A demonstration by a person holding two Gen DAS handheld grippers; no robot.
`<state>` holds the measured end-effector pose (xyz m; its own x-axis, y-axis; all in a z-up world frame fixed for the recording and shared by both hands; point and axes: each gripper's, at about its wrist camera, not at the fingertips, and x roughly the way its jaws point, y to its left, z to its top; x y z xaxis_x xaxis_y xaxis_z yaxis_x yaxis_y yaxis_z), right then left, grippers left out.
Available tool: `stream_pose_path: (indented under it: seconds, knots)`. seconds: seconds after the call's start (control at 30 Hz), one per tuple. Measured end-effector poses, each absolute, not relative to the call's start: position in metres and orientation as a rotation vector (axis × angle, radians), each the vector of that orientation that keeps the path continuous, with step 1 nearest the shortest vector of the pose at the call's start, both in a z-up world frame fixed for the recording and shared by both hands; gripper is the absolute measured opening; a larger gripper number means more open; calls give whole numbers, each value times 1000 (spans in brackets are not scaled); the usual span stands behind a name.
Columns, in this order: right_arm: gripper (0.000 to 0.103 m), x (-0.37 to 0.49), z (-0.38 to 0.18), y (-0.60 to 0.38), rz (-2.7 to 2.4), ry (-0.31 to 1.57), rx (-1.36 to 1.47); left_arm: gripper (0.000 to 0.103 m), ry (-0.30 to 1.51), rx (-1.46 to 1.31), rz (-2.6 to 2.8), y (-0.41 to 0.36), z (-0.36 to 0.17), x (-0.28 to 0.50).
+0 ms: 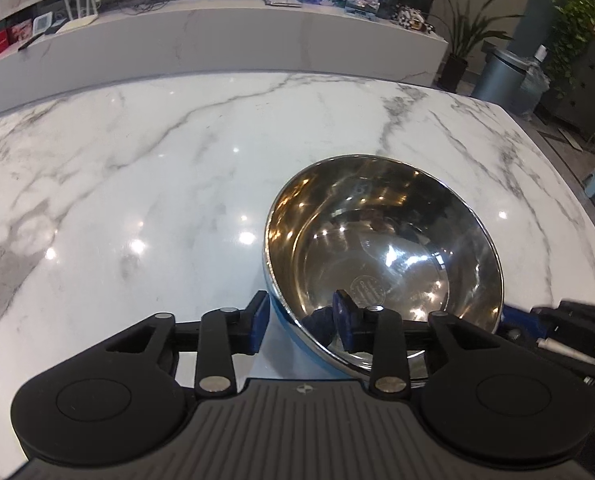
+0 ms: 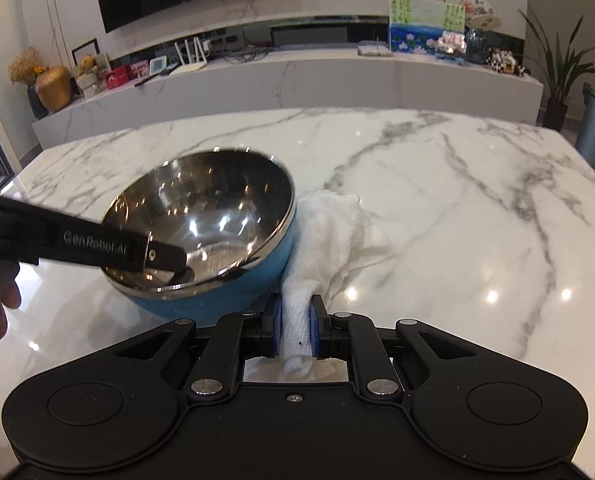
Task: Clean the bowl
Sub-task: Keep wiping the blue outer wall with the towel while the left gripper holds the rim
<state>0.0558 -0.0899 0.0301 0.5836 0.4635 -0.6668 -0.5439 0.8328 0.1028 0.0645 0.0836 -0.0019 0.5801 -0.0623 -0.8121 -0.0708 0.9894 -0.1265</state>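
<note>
Only the right view shows the right tongs (image 2: pixel 295 326) clamping a white cloth (image 2: pixel 329 232); left tongs (image 1: pixel 303 320) straddle the bowl (image 1: pixel 385 248) rim, apart

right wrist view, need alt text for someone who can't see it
The right claw pinches a white paper towel that lies against the blue outside of a tilted steel bowl on a marble table. The left claw reaches in from the left, one finger inside the bowl's rim.

table (image 2: pixel 437 184): marble (grey-veined) | on it: white cloth (image 2: pixel 329 232)
</note>
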Motion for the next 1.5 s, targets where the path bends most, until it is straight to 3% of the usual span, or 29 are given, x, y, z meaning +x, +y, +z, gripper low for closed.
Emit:
stream_pose_path:
  seconds: [0.2, 0.53, 0.77, 0.93, 1.2, 1.5]
  knots:
    - [13, 59, 44, -103, 610, 682, -82, 16, 930, -137, 10, 87, 1, 67]
    - [13, 59, 34, -91, 643, 751, -134, 17, 934, -153, 9, 89, 0, 68]
    - [13, 59, 21, -84, 659, 807, -147, 29, 950, -164, -8, 84, -4, 68]
    - [13, 57, 21, -84, 656, 806, -141, 29, 949, -155, -16, 85, -3, 67]
    - [13, 61, 36, -96, 636, 739, -90, 17, 938, -137, -10, 90, 1, 67]
    - [13, 63, 41, -98, 657, 710, -90, 20, 936, -173, 4, 92, 0, 68]
